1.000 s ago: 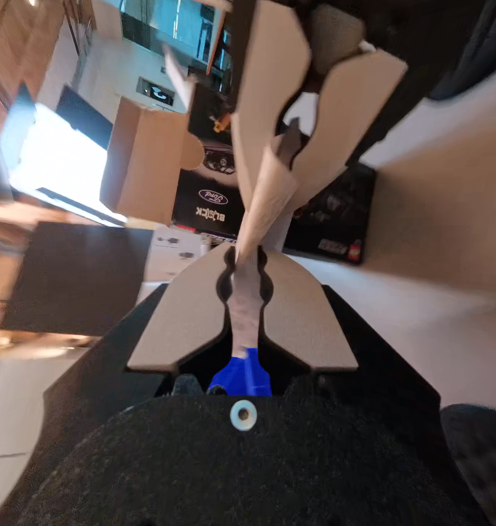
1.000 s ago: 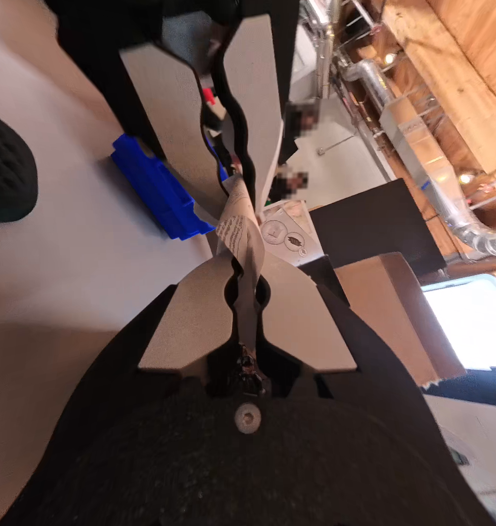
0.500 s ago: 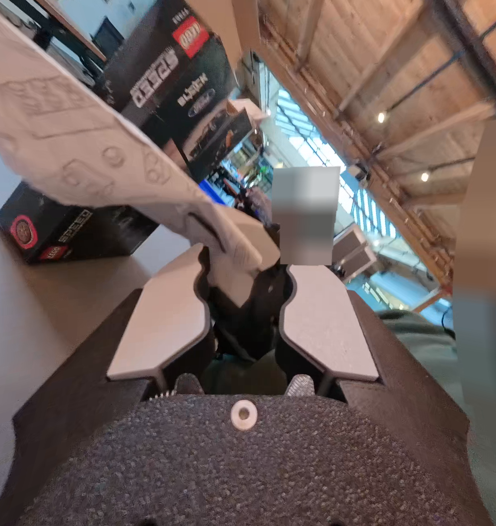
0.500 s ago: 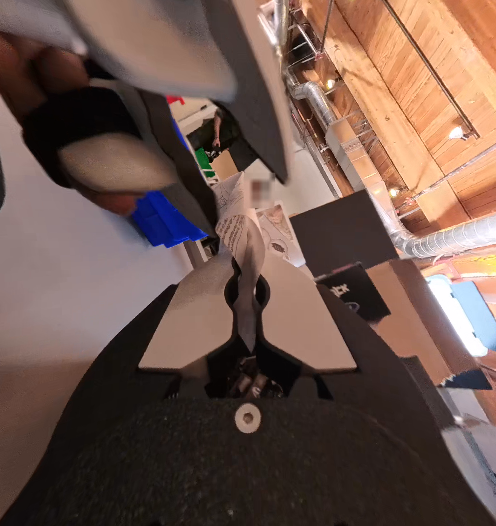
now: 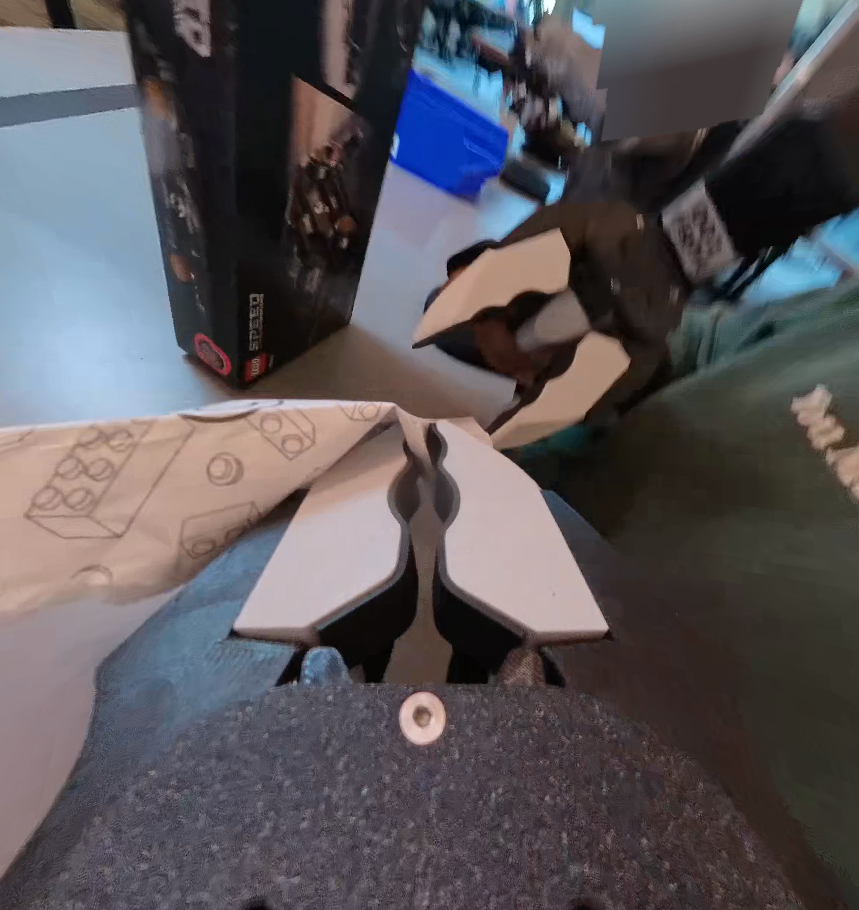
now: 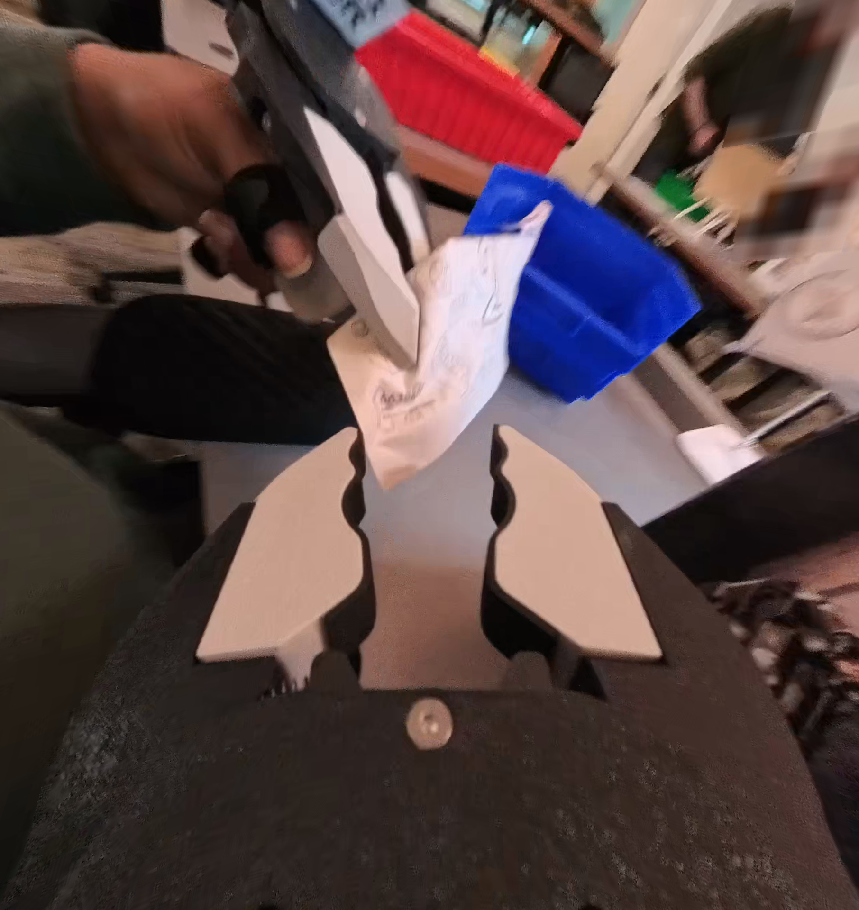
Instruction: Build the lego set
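My left gripper (image 5: 430,433) is shut on the corner of a white paper bag (image 5: 122,492) printed with brick outlines; the bag hangs out to the left above the table. My right gripper (image 6: 425,443) is open and empty, its fingertips just short of the same bag (image 6: 462,344). In the right wrist view the left gripper (image 6: 408,354) pinches the bag from above, held by a hand (image 6: 171,147). In the left wrist view the right gripper (image 5: 454,389) shows open, to the right beyond my fingers. What the bag holds is hidden.
A tall black Lego box (image 5: 260,197) stands on the grey table (image 5: 48,246) ahead left. A blue bin (image 6: 590,295) sits behind the bag, also in the left wrist view (image 5: 442,143). The person's green shirt (image 5: 713,541) fills the right side.
The right gripper has let go of the bag and opened. The left gripper, open half a second ago, has shut on the bag again. Both views have swung down toward the table.
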Demonstrator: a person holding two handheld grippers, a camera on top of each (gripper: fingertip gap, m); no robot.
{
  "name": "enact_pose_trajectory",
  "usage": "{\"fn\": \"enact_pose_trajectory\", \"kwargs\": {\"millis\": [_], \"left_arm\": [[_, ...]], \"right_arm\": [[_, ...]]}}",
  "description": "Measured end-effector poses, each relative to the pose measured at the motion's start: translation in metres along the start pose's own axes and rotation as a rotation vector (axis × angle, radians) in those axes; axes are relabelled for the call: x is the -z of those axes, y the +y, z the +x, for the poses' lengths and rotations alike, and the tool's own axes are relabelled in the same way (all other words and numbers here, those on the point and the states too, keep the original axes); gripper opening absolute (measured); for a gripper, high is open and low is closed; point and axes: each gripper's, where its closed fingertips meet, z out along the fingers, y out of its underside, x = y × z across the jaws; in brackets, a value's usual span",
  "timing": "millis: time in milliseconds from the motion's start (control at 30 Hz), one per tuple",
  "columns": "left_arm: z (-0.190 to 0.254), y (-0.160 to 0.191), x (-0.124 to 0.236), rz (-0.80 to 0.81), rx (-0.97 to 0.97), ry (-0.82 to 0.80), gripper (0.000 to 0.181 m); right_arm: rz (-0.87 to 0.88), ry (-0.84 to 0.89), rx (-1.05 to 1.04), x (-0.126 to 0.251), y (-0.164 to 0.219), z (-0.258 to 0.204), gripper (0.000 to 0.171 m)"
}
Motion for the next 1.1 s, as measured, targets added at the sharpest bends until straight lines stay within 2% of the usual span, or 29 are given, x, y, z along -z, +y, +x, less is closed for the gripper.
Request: {"fn": "enact_pose_trajectory", "kwargs": {"millis": [33, 133, 167, 333, 433, 533, 800, 1100], "left_arm": [[0.002, 0.004, 0.005, -0.071, -0.065, 0.008, 0.001], [0.009, 0.015, 0.021, -0.252, -0.205, 0.088, 0.001], [0.01, 0.018, 0.025, -0.303, -0.209, 0.121, 0.001], [0.016, 0.032, 0.037, -0.504, -0.205, 0.268, 0.001], [0.015, 0.046, 0.04, -0.635, -0.238, 0.33, 0.002], [0.019, 0.055, 0.043, -0.721, -0.292, 0.429, 0.002], [0.017, 0.051, 0.038, -0.763, -0.321, 0.549, 0.002], [0.014, 0.052, 0.034, -0.788, -0.34, 0.607, 0.002]], "right_arm": [[-0.023, -0.066, -0.053, 0.004, 0.001, -0.007, 0.044], [0.04, -0.217, -0.24, 0.022, -0.017, -0.023, 0.031], [0.045, -0.205, -0.285, 0.026, -0.02, -0.02, 0.027], [0.0, 0.074, -0.399, 0.028, -0.009, 0.016, 0.0], [-0.008, 0.151, -0.453, 0.023, -0.003, 0.021, 0.0], [-0.035, 0.154, -0.483, 0.013, 0.009, 0.012, 0.0], [-0.125, 0.059, -0.488, -0.013, 0.027, -0.037, 0.0], [-0.133, 0.087, -0.475, -0.012, 0.029, -0.036, 0.0]]}}
